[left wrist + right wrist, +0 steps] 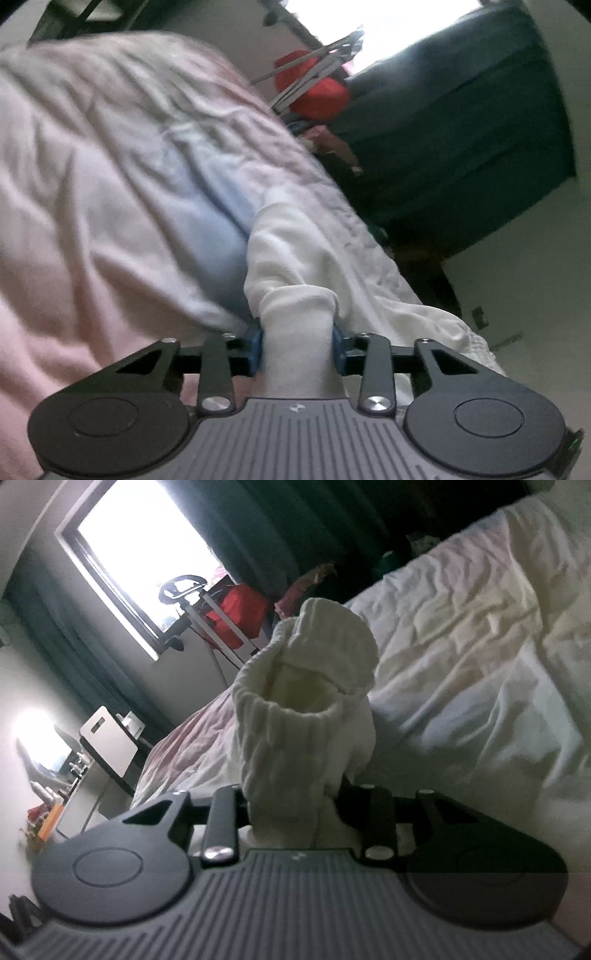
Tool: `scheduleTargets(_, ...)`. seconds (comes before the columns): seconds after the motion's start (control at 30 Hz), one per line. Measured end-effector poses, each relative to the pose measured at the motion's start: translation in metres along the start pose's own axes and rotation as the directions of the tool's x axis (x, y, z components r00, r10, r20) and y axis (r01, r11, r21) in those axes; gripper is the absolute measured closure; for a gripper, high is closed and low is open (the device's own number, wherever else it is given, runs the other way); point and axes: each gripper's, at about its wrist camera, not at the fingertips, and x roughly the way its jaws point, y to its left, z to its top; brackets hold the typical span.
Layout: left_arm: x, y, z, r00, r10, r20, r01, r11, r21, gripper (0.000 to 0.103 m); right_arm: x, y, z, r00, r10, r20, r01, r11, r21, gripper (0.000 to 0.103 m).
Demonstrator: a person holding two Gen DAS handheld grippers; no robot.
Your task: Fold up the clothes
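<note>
A white ribbed sock is pinched between the blue pads of my left gripper, which is shut on it; the sock trails forward over the bed. In the right wrist view, the same kind of white sock stands up from my right gripper, its ribbed cuff open toward the camera. The right gripper is shut on the sock's lower part; its fingertips are hidden by the fabric. Both grippers are held just above the rumpled pale pink bedsheet.
The bed fills most of both views. Beyond its edge stand a red bag on a metal rack, dark green curtains, a bright window and a white appliance on a side table.
</note>
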Motion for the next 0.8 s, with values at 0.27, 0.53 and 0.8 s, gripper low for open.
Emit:
scheduleTargets(0.27, 0.015, -0.107, 0.021, 0.997, -0.047, -0.055, 0.052, 0.995, 0.089, 0.071, -0.035, -0.009, 0.063, 1.000, -0.016, -0.006, 0.016, 0.994, 0.112, 0.068)
scheduleTargets(0.53, 0.136, -0.261, 0.032, 0.991, 0.003, -0.131, 0.018, 0.986, 0.164, 0.072, -0.043, -0.069, 0.180, 0.990, -0.121, 0.066, 0.108, 0.978, 0.180, 0.068)
scheduleTargets(0.8, 0.279, -0.370, 0.030, 0.989, 0.003, -0.147, 0.032, 0.972, 0.234, 0.072, -0.004, -0.138, 0.302, 0.957, -0.244, 0.156, 0.201, 0.947, 0.250, 0.068)
